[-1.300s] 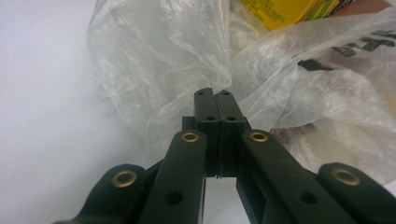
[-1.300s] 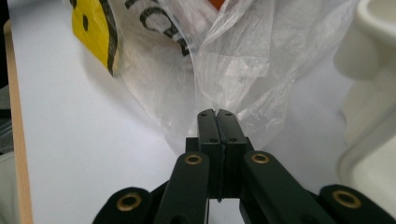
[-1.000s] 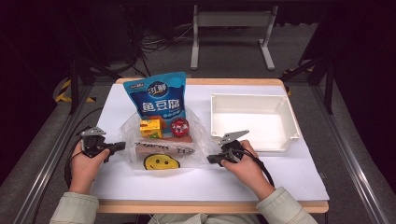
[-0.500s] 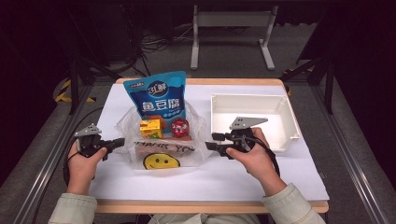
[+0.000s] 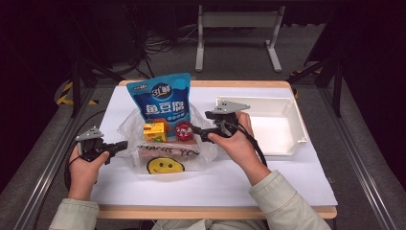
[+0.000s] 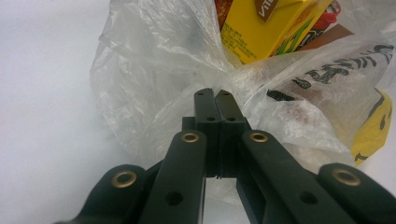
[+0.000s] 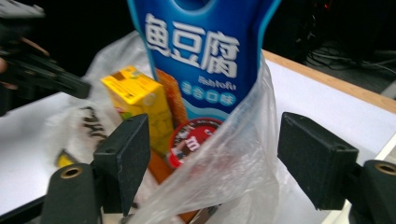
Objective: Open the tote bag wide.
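A clear plastic bag (image 5: pixel 165 163) with a yellow smiley lies mid-table. In it are a tall blue snack pouch (image 5: pixel 165 98), a yellow drink carton (image 5: pixel 155 130) and a small red round pack (image 5: pixel 182 130). My left gripper (image 5: pixel 119 144) is at the bag's left edge, and its jaws are shut on gathered film (image 6: pixel 215 95). The right gripper (image 5: pixel 196 130) hovers at the bag's right rim. Its jaws have just been opening and now stand wide (image 7: pixel 219 156). Loose bag film (image 7: pixel 233 172) rises between them without touching either pad.
A white rectangular tray (image 5: pixel 297 136) sits to the right of the bag, just behind my right hand. White paper (image 5: pixel 230 177) covers the tabletop, with bare room in front of the bag. Dark floor, cables and a metal stand lie beyond the table's far edge.
The right hand has lifted and moved away from the near edge to the bag's upper right rim, and its jaws went from shut to wide open. The left gripper has stayed put.
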Motion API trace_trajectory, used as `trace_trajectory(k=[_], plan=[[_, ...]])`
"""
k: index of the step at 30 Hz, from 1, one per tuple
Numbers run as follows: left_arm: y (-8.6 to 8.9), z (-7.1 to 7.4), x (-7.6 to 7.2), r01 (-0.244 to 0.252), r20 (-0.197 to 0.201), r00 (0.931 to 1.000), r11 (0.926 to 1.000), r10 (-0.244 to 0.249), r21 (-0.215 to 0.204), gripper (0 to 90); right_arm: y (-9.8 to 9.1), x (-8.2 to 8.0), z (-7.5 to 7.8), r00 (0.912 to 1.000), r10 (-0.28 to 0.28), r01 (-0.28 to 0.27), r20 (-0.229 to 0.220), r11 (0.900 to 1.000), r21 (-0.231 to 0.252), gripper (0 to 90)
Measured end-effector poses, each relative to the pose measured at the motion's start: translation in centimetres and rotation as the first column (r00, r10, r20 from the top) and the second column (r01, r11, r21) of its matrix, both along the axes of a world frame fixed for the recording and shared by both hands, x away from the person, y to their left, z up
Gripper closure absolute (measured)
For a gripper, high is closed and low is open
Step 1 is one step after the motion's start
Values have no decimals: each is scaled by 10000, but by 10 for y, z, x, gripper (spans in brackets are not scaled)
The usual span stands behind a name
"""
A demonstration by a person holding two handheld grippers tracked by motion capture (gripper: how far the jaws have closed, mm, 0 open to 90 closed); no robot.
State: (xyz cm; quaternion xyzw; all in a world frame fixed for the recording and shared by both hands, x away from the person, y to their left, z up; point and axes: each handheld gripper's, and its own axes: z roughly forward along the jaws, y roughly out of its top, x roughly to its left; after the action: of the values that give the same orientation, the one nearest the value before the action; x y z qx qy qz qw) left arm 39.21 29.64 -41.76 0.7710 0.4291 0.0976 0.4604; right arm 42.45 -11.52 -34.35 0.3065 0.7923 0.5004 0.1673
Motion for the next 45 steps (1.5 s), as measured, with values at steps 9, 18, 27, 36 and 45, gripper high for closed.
trace_trajectory(k=[9,18,27,36,45], plan=[[-2,1,0,18,184,9998,10000,-17,-63,900,-4,5,-21,9978,60,-155,-661,9894,-1442,851],[-15,-2,8,231,323,9992,9996,-236,149,900,-4,-1,-36,9961,-247,59,-845,9764,-2159,897],[-20,-20,22,-74,-679,9976,9955,139,946,900,3,-4,-55,9950,-546,303,-839,9633,-2668,897],[-16,-24,17,45,-1215,9925,9921,109,1256,900,7,-10,-72,9939,-586,261,-931,9477,-3180,899],[-18,-26,18,141,-1194,9928,9935,-5,1131,900,8,-13,-90,9924,-556,133,-1097,9352,-3537,900]])
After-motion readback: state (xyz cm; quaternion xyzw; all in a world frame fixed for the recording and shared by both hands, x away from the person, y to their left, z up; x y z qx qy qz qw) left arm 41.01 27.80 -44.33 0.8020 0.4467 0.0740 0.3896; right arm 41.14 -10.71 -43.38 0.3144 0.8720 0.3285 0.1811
